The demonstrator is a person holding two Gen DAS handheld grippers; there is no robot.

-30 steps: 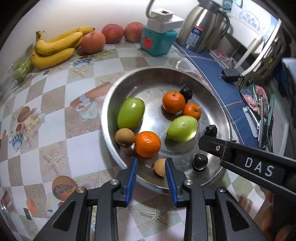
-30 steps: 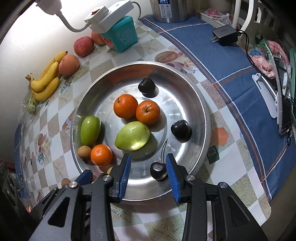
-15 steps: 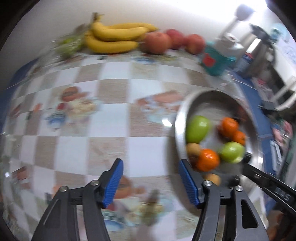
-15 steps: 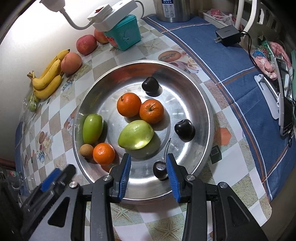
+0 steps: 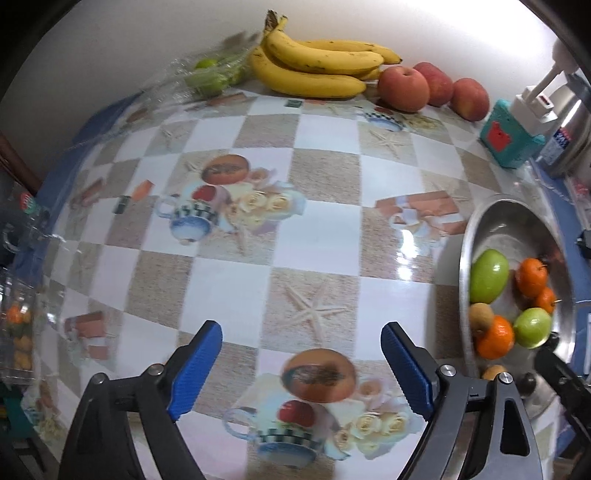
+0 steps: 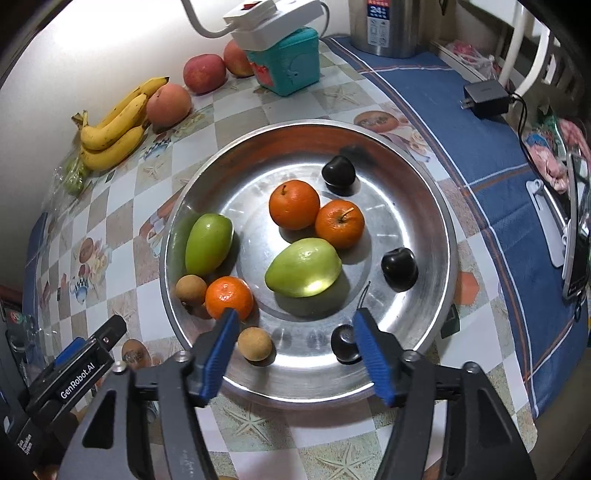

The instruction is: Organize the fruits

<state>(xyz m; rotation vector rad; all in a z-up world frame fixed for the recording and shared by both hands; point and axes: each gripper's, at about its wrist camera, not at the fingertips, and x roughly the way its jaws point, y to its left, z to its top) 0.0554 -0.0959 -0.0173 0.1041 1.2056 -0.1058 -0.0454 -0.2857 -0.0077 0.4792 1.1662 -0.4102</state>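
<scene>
While the fruits sit gathered in the steel basin [image 6: 439, 229], your right gripper [image 6: 293, 334] hangs over its near rim with its jaws just spread apart, nothing pressed between the blue pads. A dark cherry [image 6: 344, 343] lies just inside the right pad, its stem pointing up, and a small tan longan [image 6: 255, 343] lies near the left pad. Farther in you see three oranges [image 6: 294, 204], two green mangoes [image 6: 303, 267], a second longan [image 6: 190, 290] touching the nearest orange, and two more dark cherries [image 6: 399, 268].

Your left gripper [image 5: 301, 363] has just been opening too and now stands wide over bare checkered tablecloth [image 5: 229, 280], well to the left of the basin, with nothing between its jaws.

Against the wall beyond lie a bunch of bananas [image 5: 317, 62], three apples [image 5: 403, 88], and a clear bag of green fruit [image 5: 212, 75]. A teal box [image 6: 286, 61] carries a white power strip [image 6: 273, 18], beside a steel kettle [image 6: 391, 27] on the blue cloth [image 6: 461, 147].
</scene>
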